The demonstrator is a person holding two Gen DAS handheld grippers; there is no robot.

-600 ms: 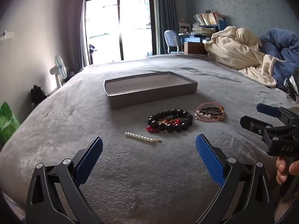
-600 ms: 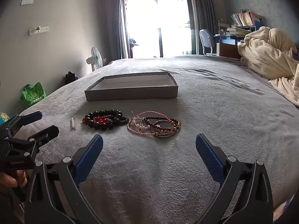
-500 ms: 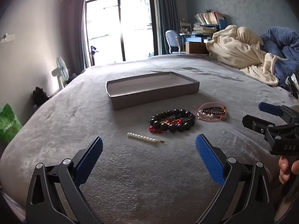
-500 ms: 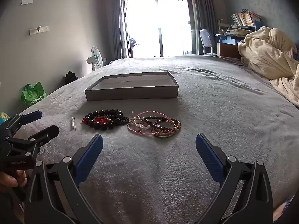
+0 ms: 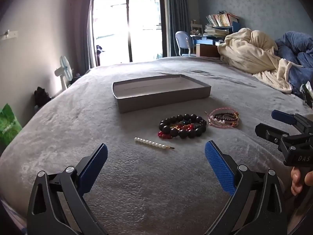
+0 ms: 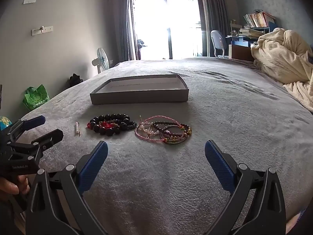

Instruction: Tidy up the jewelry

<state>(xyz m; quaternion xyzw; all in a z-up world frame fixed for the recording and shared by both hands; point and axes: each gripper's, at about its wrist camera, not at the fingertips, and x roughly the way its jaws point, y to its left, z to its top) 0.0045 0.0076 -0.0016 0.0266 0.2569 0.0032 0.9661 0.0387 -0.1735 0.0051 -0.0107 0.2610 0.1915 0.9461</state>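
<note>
On the grey bed cover lie a pearl hair pin (image 5: 153, 143) (image 6: 78, 128), a heap of black and red bead bracelets (image 5: 183, 126) (image 6: 112, 124) and a bundle of pink and dark thin bracelets (image 5: 224, 117) (image 6: 164, 131). Behind them stands a shallow grey box (image 5: 160, 95) (image 6: 139, 96) with nothing visible inside. My left gripper (image 5: 156, 163) (image 6: 40, 129) hovers open just short of the pearl pin, nothing between its blue pads. My right gripper (image 6: 156, 163) (image 5: 273, 123) hangs open short of the pink bundle, likewise holding nothing.
A cream blanket (image 5: 252, 54) and a blue duvet (image 5: 297, 51) are piled at the bed's far right. Left of the bed stand a fan (image 6: 102, 59) and a green bag (image 6: 36, 97). A desk with books and a chair (image 5: 183, 42) sits beyond, by the bright glass door.
The left wrist view has shifted slightly, the jewelry and box drifting a little to the right in it. The right wrist view is nearly unchanged. Both grippers stay open.
</note>
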